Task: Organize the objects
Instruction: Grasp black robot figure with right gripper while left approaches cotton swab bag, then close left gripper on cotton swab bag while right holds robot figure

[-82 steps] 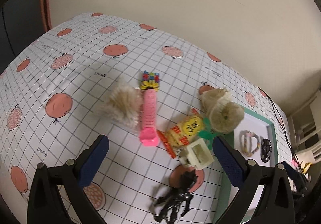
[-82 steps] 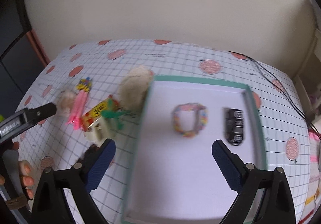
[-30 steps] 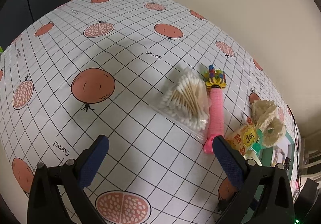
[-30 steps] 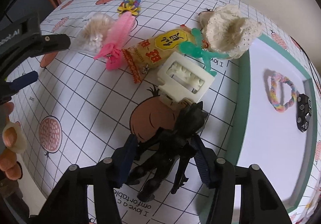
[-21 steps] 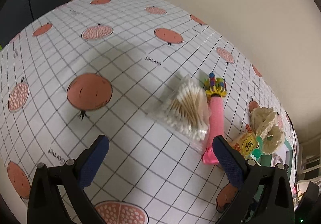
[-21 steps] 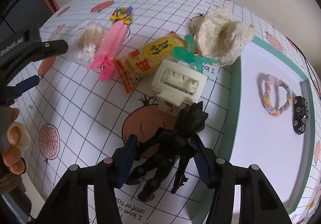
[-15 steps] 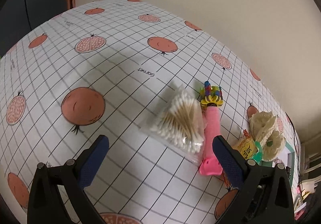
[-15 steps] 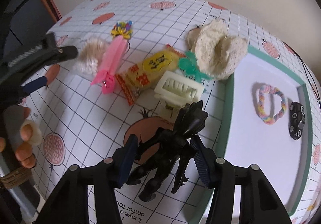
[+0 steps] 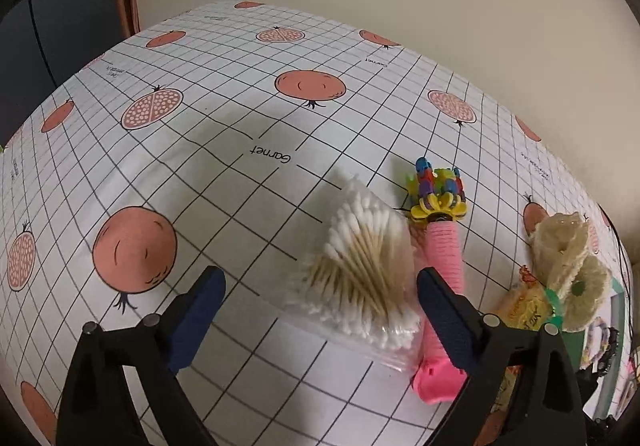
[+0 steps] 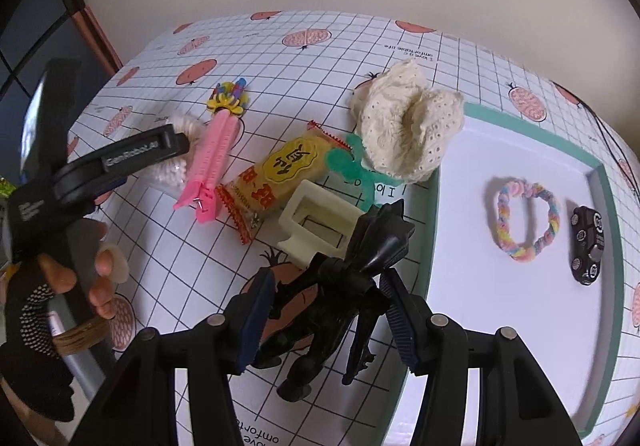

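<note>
Lifted off the tablecloth [image 10: 400, 30] now, black figure [image 10: 340, 286] sits clenched in right gripper [image 10: 326, 306], tray [image 10: 606, 182] next; left gripper [image 9: 320, 310] gapes, nearer cotton swabs [image 9: 368, 266].

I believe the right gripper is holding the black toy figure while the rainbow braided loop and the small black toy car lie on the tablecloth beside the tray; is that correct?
Not quite. The right gripper does hold the black toy figure, but the rainbow braided loop and the small black toy car lie inside the green-rimmed tray, not on the tablecloth beside it. The right wrist view shows this.
</note>
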Demonstrator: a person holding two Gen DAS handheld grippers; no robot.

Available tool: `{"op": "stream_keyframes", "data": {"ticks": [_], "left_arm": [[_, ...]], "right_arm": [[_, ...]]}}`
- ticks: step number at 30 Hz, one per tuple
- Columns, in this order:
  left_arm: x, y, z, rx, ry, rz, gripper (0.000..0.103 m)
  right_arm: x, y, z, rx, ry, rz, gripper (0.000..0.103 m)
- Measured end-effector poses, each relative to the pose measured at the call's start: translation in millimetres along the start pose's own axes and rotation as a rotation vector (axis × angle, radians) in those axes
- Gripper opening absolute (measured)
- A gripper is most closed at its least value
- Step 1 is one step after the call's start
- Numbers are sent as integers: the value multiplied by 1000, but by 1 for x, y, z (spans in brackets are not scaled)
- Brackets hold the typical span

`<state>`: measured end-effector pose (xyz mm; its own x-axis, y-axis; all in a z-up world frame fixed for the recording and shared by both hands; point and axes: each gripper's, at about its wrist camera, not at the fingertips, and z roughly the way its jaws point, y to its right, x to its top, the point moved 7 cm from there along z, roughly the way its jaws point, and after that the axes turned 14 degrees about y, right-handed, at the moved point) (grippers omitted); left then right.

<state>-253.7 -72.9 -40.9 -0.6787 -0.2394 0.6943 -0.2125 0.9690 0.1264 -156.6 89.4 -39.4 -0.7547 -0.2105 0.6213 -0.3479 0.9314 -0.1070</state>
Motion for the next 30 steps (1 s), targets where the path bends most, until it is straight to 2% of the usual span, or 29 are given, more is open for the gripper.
{"op": "stream_keyframes", "data": {"ticks": [1, 3, 7, 8, 12, 20, 30], "left_arm": [[-1, 0, 2, -3, -2, -4, 95], [-3, 0, 5, 0, -18, -8, 80], [-3, 7, 1, -3, 2, 46, 65], [-2, 9, -1, -7, 8, 65, 54], [-4, 12, -6, -14, 2, 80, 46], [-6, -3, -20, 26, -19, 83, 41], [-3, -30, -42, -1, -33, -101, 41]], "right_arm": [[-1, 0, 0, -3, -2, -3, 57], [-2, 1, -2, -1, -6, -3, 57], [-4, 4, -3, -2, -8, 4, 57], [-4, 4, -3, -3, -10, 2, 57], [-5, 6, -4, -9, -14, -1, 57], [-5, 16, -11, -23, -8, 9, 57], [-3, 23, -27, -24, 17, -1, 57]]}}
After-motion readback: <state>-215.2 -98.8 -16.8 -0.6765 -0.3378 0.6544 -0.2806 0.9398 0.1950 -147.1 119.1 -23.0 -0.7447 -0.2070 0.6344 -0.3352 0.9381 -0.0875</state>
